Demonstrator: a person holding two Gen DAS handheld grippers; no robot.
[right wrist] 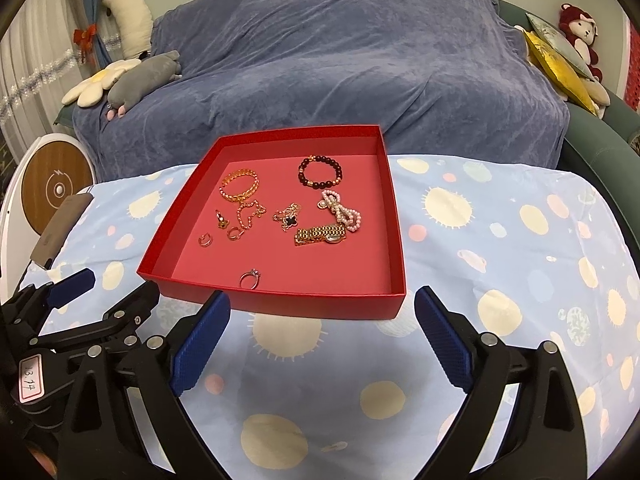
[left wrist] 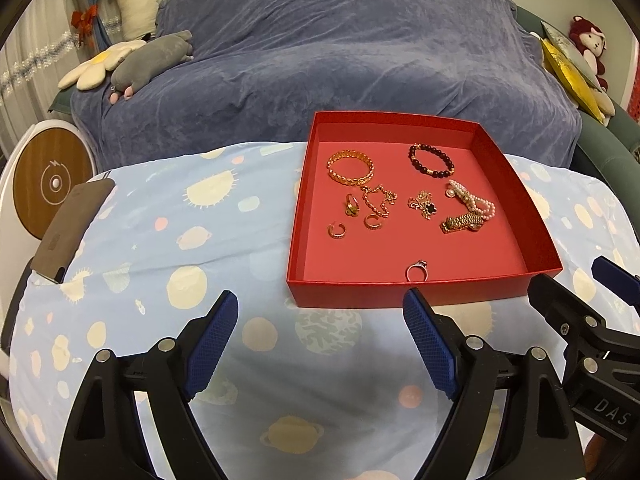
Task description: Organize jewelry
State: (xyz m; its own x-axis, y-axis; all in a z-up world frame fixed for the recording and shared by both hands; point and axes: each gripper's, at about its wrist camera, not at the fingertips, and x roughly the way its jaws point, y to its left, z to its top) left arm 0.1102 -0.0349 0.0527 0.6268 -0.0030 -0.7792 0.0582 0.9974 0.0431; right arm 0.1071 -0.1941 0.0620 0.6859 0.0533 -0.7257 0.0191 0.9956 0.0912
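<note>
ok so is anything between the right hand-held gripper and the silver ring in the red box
Only the shallow red cardboard box's near wall. The silver ring lies just behind it, and the open right hand-held gripper would have to clear that wall from above.

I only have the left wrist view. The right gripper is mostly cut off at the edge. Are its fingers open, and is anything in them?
Observer: The right gripper is open, with nothing between its fingers, just in front of the red box.
Operator: Is that gold band beside the pearls a bracelet?
Observer: It's a watch. The right wrist view shows its dial, next to the pearl strand.
Operator: Any marking on the left gripper?
Observer: Yes, a white label with handwritten digits on its body.
</note>
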